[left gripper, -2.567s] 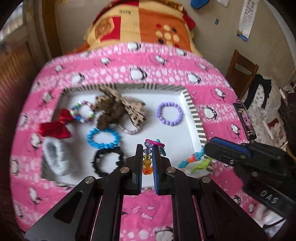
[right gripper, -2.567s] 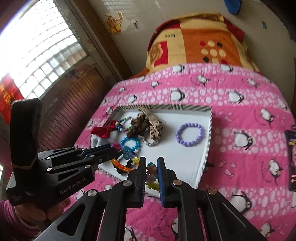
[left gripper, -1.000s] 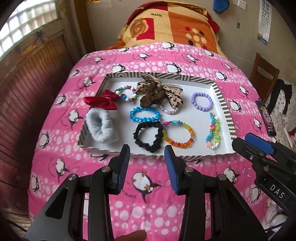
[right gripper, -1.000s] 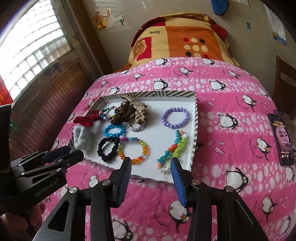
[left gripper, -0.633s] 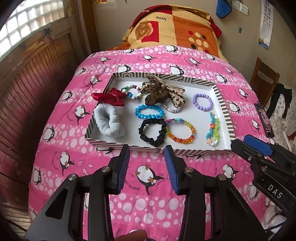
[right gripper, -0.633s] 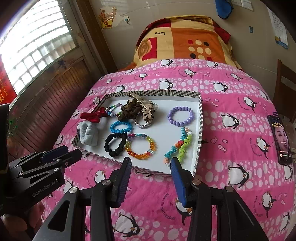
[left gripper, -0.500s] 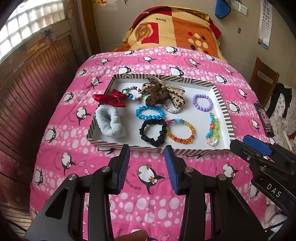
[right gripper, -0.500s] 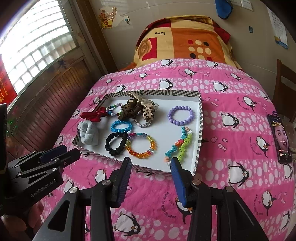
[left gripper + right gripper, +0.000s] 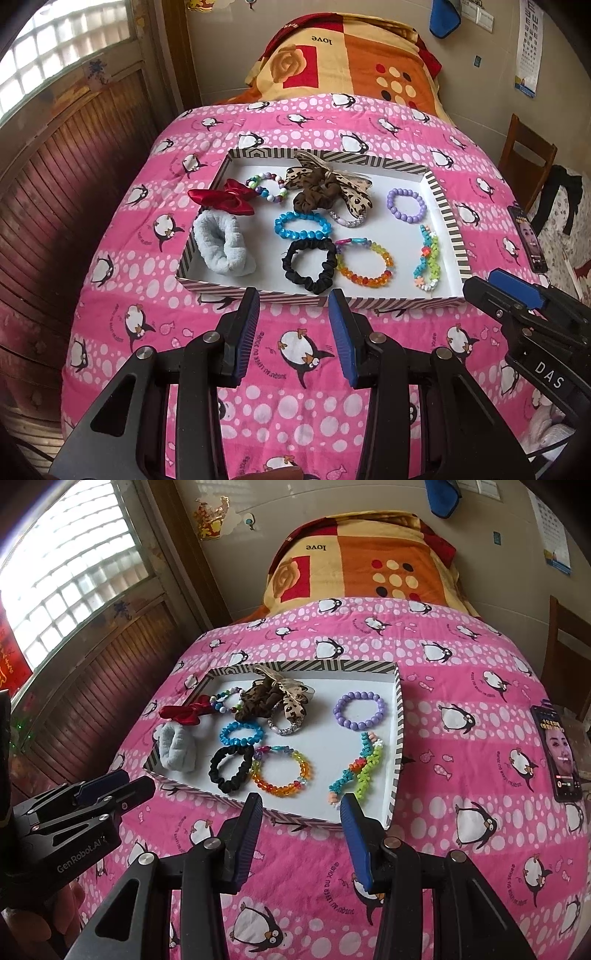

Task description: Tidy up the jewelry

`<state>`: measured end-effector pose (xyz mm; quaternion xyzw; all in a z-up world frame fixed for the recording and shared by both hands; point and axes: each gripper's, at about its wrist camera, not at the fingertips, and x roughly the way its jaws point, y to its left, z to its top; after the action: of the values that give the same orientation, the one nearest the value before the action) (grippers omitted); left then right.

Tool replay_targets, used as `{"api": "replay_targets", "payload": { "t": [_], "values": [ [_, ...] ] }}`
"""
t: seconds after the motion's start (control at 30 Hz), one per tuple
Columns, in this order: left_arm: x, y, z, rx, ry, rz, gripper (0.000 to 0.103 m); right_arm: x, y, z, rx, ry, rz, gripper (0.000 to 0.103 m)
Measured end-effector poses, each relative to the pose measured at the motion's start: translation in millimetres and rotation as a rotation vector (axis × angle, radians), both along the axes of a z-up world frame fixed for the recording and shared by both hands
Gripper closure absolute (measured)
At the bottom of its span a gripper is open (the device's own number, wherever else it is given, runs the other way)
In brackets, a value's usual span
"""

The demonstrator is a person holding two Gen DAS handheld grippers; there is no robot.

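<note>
A striped-rim white tray [image 9: 447, 214] [image 9: 397, 734] lies on the pink penguin quilt. In it lie a rainbow bead bracelet [image 9: 364, 262] [image 9: 280, 771], a teal-green bead strand [image 9: 428, 258] [image 9: 356, 770], a black scrunchie [image 9: 309, 264] [image 9: 231, 768], a blue bracelet [image 9: 302, 226], a purple bracelet [image 9: 406, 205] [image 9: 360, 709], a leopard scrunchie [image 9: 325, 186], a red bow [image 9: 223, 197] and a grey scrunchie [image 9: 223, 247]. My left gripper [image 9: 294, 306] is open and empty, just short of the tray's near edge. My right gripper [image 9: 301, 808] is open and empty over the near rim.
A phone [image 9: 559, 753] [image 9: 528, 240] lies on the quilt right of the tray. An orange folded blanket [image 9: 351, 59] sits at the bed's head. A wooden chair [image 9: 528, 155] stands at the right. A wood-panelled wall [image 9: 92, 672] runs along the left.
Both grippers have let go of their bracelets, opened, and pulled back from the tray. The rainbow bracelet and the teal-green strand now lie in the tray.
</note>
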<state>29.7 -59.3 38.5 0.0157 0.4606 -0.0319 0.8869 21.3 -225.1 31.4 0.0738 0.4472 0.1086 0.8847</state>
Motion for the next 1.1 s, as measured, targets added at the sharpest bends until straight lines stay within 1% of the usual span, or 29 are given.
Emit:
{"api": "replay_targets", "payload": {
  "t": [1.1],
  "values": [
    [11,-6,-10,-0.003,0.009,-0.016,0.065,6,-4,-11,-0.008,0.028,-0.02,0.061]
  ]
}}
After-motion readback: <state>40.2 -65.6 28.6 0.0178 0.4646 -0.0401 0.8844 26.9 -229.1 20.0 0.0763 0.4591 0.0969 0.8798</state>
